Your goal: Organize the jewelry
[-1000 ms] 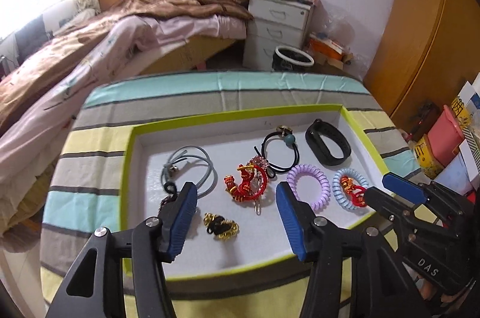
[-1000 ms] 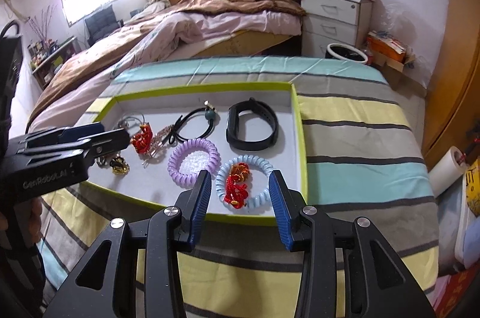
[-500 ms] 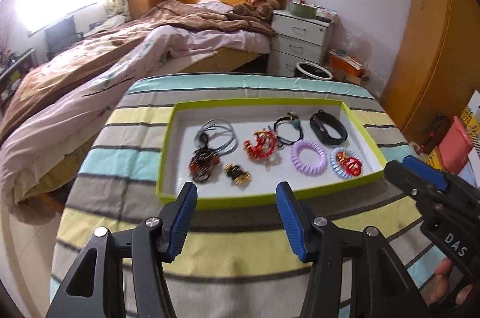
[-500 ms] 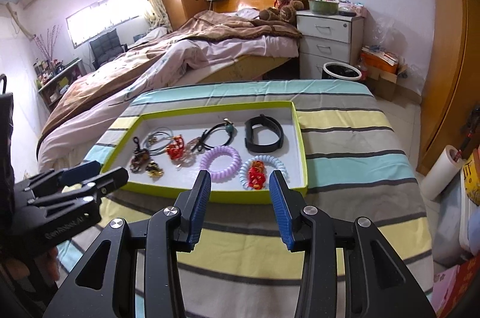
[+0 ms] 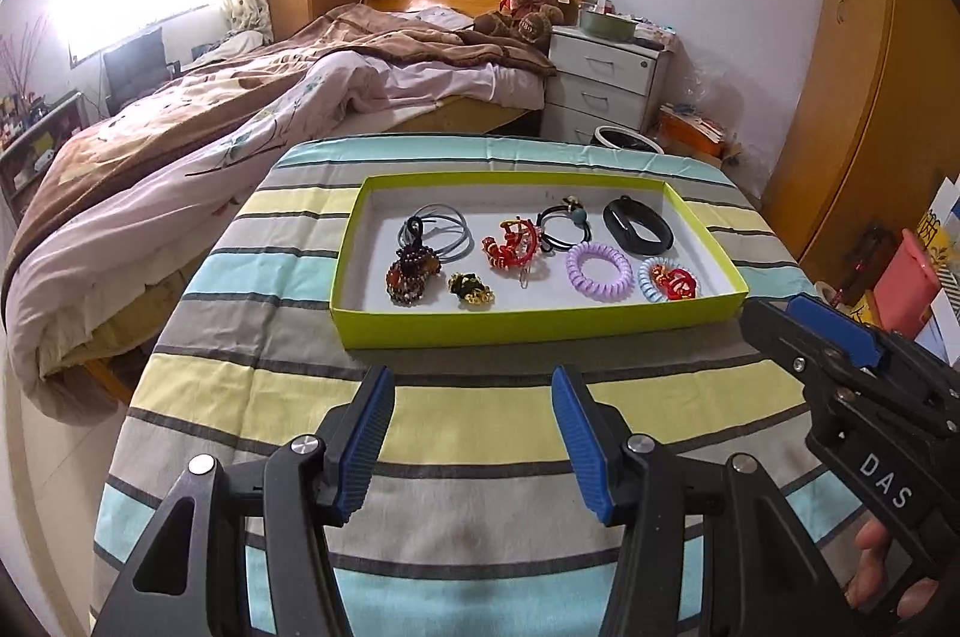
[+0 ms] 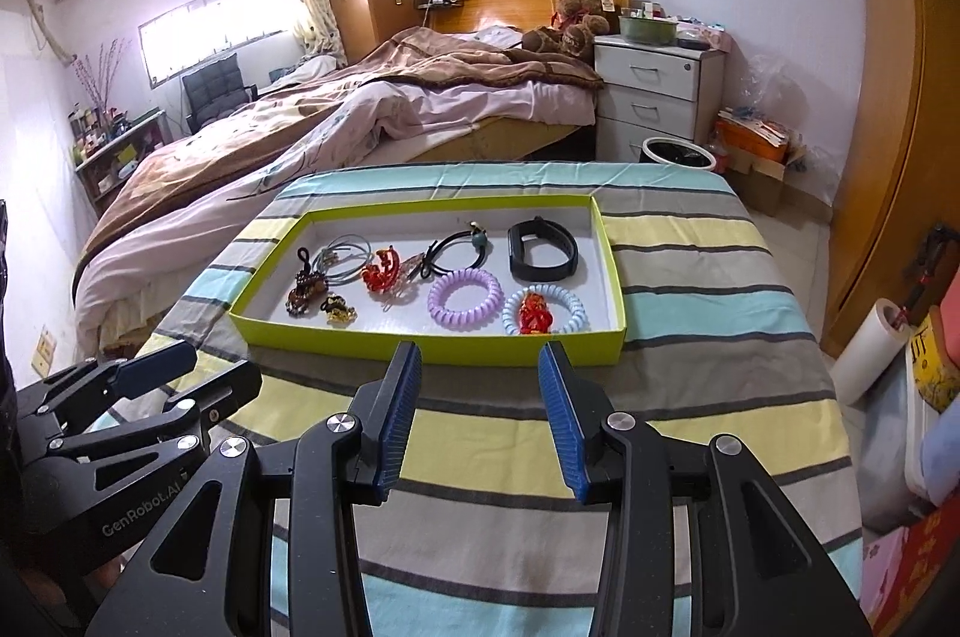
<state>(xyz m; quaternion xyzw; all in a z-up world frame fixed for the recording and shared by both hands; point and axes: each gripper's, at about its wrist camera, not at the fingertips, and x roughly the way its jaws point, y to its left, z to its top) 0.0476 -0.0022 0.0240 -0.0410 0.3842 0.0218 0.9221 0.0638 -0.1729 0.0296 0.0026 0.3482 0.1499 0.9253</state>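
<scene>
Jewelry sits sorted inside the tray (image 5: 534, 331); both grippers (image 5: 474, 433) (image 6: 480, 415) hang open and empty, best kept clear of its near edge.

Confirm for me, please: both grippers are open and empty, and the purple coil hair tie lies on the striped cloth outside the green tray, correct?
Not quite: the purple coil hair tie lies inside the green tray, as the right wrist view shows. The left gripper and right gripper are open and empty.

Lime-green tray (image 5: 528, 328), striped cloth (image 5: 456, 409), lilac coil tie (image 5: 599, 271), perhaps.
</scene>
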